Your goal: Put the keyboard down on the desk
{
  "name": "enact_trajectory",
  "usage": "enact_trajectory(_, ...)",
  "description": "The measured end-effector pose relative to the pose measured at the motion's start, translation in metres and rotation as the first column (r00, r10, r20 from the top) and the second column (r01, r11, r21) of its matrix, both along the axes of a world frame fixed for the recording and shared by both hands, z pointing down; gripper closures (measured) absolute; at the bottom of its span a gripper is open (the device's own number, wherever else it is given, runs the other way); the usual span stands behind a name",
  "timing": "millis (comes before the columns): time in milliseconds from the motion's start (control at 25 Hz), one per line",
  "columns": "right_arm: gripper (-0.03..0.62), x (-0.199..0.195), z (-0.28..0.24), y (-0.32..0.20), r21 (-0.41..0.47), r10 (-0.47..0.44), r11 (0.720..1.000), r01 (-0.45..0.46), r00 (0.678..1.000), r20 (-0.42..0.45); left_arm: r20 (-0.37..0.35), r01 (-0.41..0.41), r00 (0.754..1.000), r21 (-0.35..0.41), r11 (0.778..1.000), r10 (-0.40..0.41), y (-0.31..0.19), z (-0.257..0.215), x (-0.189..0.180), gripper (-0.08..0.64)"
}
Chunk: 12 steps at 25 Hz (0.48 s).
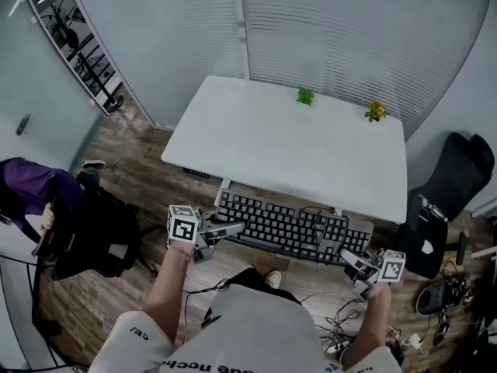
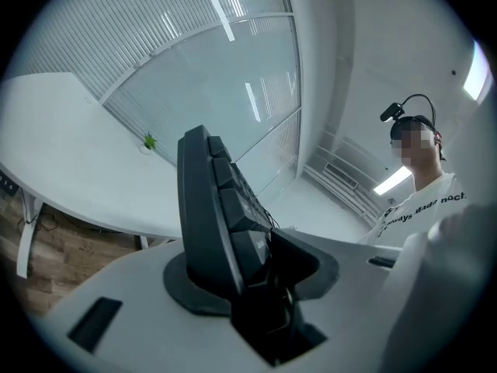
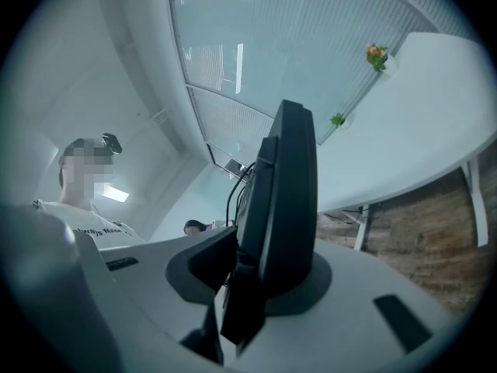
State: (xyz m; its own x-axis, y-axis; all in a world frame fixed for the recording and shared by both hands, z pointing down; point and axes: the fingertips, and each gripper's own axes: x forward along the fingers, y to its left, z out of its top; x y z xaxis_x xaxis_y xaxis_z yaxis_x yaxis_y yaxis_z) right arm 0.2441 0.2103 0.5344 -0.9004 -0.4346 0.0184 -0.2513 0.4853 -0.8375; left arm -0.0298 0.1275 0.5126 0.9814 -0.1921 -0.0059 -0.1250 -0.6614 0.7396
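Black keyboard [image 1: 291, 225] hangs off the tabletop [image 1: 287, 142], clamped at its left end by the left claw [image 1: 224, 230] and at its right end by the right claw [image 1: 351, 259]. Its long axis runs along the white tabletop's near edge, just on the person's side of it. The set-down probably needs both claws to carry it forward together, keeping it level.

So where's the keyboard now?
In the head view the keyboard hangs before the white desk's near edge, clamped between the left hand-held gripper and the right hand-held gripper.
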Motion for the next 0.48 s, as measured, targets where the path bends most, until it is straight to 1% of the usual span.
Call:
enact_trajectory(320, 0.479, 0.005, 0.006, -0.032, -0.027, 0.000, 1.000, 0.001, 1.000, 0.020, 0.004, 0.010, 1.000, -0.011, 1.000, -0.010, -0.031, 0.007, 0.006, 0.379)
enact_trajectory(480, 0.479, 0.006, 0.006, -0.058, -0.027, -0.002, 1.000, 0.003, 1.000, 0.014, 0.007, 0.010, 1.000, -0.017, 1.000, -0.010, -0.057, 0.011, 0.007, 0.379)
